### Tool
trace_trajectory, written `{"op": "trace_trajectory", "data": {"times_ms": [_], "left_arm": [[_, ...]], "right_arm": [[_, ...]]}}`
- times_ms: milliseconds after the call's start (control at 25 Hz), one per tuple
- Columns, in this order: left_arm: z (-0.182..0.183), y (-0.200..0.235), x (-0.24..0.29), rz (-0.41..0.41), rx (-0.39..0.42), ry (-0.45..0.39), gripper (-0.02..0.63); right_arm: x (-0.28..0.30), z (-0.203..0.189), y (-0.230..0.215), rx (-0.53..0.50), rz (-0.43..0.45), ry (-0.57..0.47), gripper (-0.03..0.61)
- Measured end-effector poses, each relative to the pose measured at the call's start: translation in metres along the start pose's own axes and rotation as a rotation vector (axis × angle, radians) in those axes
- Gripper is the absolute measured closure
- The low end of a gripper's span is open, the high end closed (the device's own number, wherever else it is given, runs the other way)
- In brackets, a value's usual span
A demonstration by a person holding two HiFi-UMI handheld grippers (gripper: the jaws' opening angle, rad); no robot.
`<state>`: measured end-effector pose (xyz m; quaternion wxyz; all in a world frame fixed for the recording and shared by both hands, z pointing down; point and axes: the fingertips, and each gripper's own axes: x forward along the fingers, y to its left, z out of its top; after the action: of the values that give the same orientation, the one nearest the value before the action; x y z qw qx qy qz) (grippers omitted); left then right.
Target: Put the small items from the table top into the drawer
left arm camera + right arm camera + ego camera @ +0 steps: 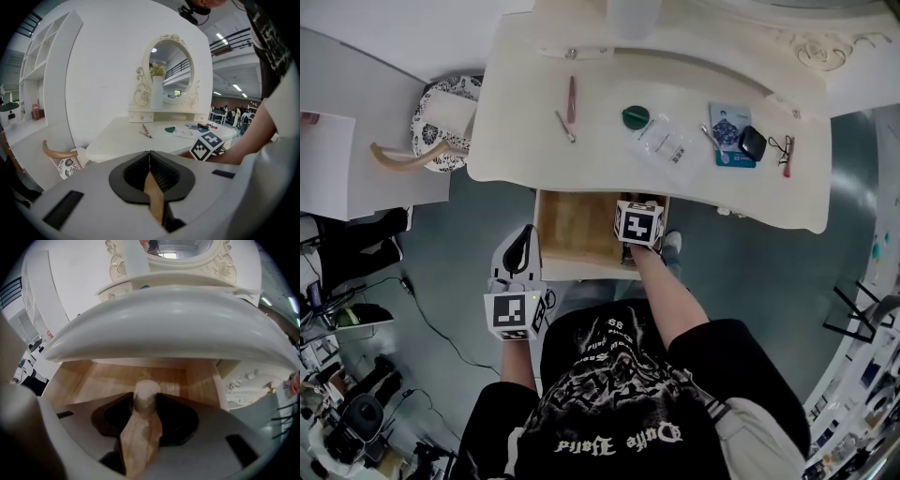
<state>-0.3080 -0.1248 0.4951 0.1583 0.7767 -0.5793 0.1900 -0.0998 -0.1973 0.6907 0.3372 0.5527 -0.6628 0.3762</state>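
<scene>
The right gripper [146, 395] pinches a small pale round-topped item [146, 387] at its fingertips over the open drawer [105, 380]. The rounded end faces the drawer's back, and its long axis cannot be told. Only the right gripper view shows the item; the head view shows the left gripper [517, 281], jaws pressed together and empty, beside the drawer, and a blue card [729, 131] whose print is too small to read.
</scene>
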Motion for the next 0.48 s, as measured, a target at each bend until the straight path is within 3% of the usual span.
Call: {"op": "trace_trajectory", "data": {"times_ms": [400,480], "left_arm": [[-0.0076,0.0004,-0.0078,0.005,-0.006,0.013,0.598],[-0.0091,0.0006,-0.0086,0.005,-0.009,0.011,0.598]], "right_arm": [[0.0031,-0.0070,0.0053,0.013,0.036,0.042,0.393],[0.0047,-0.0094,0.0087,0.027,0.066,0.050,0.339]]}}
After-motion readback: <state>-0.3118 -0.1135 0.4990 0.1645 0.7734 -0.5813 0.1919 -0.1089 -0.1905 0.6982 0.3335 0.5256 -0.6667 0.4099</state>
